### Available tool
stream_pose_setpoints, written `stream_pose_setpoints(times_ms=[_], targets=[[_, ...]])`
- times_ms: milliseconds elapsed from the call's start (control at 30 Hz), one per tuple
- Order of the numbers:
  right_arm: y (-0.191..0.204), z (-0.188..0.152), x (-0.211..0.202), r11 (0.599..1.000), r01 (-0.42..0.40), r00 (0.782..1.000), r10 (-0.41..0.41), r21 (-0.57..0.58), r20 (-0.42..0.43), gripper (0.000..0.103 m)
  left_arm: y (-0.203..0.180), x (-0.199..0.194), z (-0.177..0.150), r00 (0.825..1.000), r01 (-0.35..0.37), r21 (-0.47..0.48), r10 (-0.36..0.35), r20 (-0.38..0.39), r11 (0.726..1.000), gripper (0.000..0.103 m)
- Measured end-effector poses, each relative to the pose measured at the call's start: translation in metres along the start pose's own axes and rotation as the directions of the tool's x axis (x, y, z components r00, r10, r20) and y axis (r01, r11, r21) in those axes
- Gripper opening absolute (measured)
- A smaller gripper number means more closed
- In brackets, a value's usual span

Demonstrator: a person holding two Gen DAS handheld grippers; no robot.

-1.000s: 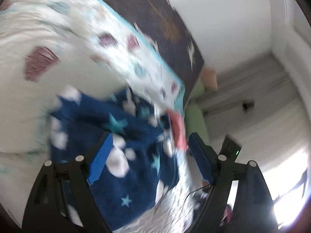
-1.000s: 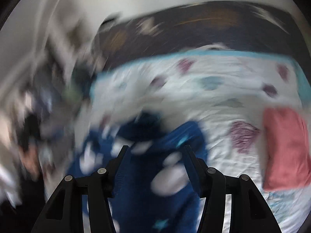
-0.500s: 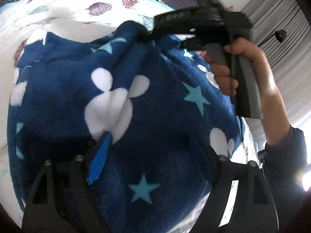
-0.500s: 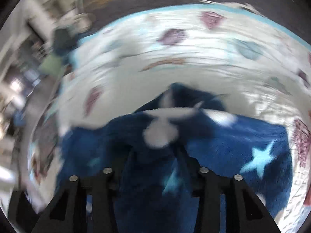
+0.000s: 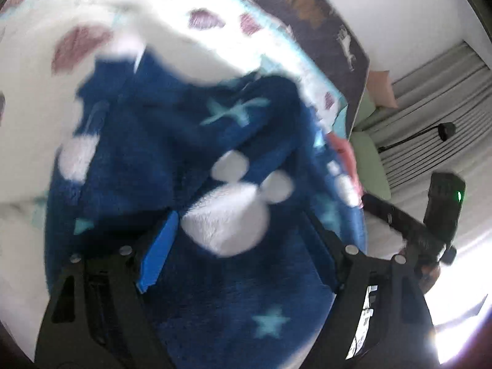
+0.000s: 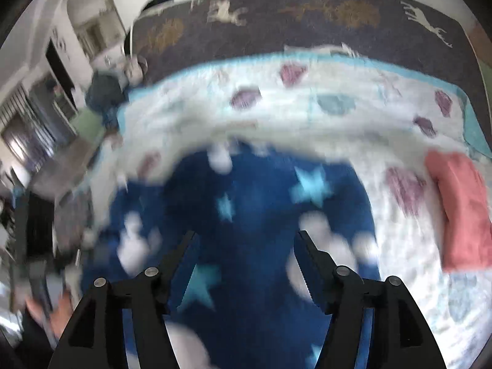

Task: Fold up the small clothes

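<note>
A dark blue fleece garment (image 5: 190, 141) with white mouse heads and light blue stars lies bunched on a white shell-print sheet (image 5: 37, 98). My left gripper (image 5: 240, 224) is open just above it, fingers spread over a white mouse head. In the right wrist view the same garment (image 6: 261, 203) spreads below my right gripper (image 6: 246, 236), which is open and empty above it. The right gripper's body (image 5: 430, 224) shows at the right of the left wrist view. Both views are motion-blurred.
A folded pink cloth (image 6: 461, 212) lies on the sheet (image 6: 338, 92) to the right. A dark rug with animal figures (image 6: 307, 21) runs behind the sheet. Green cushions (image 5: 369, 166) and grey curtains stand at the far right; furniture (image 6: 46, 117) crowds the left.
Half a second ago the right gripper was shut on a raised fold of the garment. Now it is open and pulled back, and the fold lies down. Both cameras swung.
</note>
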State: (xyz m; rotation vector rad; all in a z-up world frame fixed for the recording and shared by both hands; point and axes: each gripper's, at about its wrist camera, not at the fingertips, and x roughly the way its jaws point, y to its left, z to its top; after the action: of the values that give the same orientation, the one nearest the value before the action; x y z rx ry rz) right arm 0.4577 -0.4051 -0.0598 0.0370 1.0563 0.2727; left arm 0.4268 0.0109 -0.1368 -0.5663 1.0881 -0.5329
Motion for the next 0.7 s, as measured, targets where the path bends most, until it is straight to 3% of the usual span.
stream_pose_setpoints(times_ms=[100, 133, 200, 300, 367, 533, 633, 700], targets=[[-0.006, -0.035, 0.037, 0.999, 0.022, 0.989, -0.028, -0.04, -0.144, 0.065, -0.01, 0.003, -0.006, 0.998, -0.041, 0.062, 0.038, 0.044, 0.997, 0.081], [-0.006, -0.044, 0.045, 0.998, 0.026, 0.989, -0.035, -0.061, -0.145, 0.066, -0.015, 0.005, -0.009, 0.997, -0.066, 0.086, 0.062, 0.044, 0.994, 0.082], [-0.002, -0.058, 0.048, 0.992, 0.051, 0.997, -0.057, -0.119, -0.045, 0.07, -0.025, 0.011, -0.013, 0.991, -0.133, 0.164, 0.126, 0.054, 0.977, 0.083], [0.002, -0.056, 0.042, 0.992, 0.07, 0.997, -0.074, -0.109, -0.033, 0.07, -0.037, 0.005, -0.017, 0.983, -0.185, 0.196, 0.178, 0.05, 0.963, 0.083], [0.005, -0.049, 0.026, 0.989, 0.081, 0.995, -0.087, -0.127, -0.041, 0.07, -0.043, -0.012, -0.015, 0.991, -0.134, 0.19, 0.13, 0.032, 0.973, 0.083], [0.004, -0.049, -0.038, 0.995, 0.057, 0.992, -0.048, -0.081, 0.114, 0.07, -0.033, -0.041, -0.022, 1.0, -0.008, 0.114, 0.005, 0.027, 0.993, 0.083], [-0.001, -0.068, -0.039, 0.994, 0.079, 0.993, -0.072, -0.073, 0.094, 0.07, -0.018, -0.034, -0.041, 0.999, -0.029, 0.096, 0.032, -0.026, 0.995, 0.083], [-0.002, -0.084, -0.022, 0.988, 0.126, 0.992, -0.123, -0.094, 0.03, 0.07, -0.012, -0.028, -0.048, 0.999, -0.023, 0.123, 0.029, -0.046, 0.992, 0.083]])
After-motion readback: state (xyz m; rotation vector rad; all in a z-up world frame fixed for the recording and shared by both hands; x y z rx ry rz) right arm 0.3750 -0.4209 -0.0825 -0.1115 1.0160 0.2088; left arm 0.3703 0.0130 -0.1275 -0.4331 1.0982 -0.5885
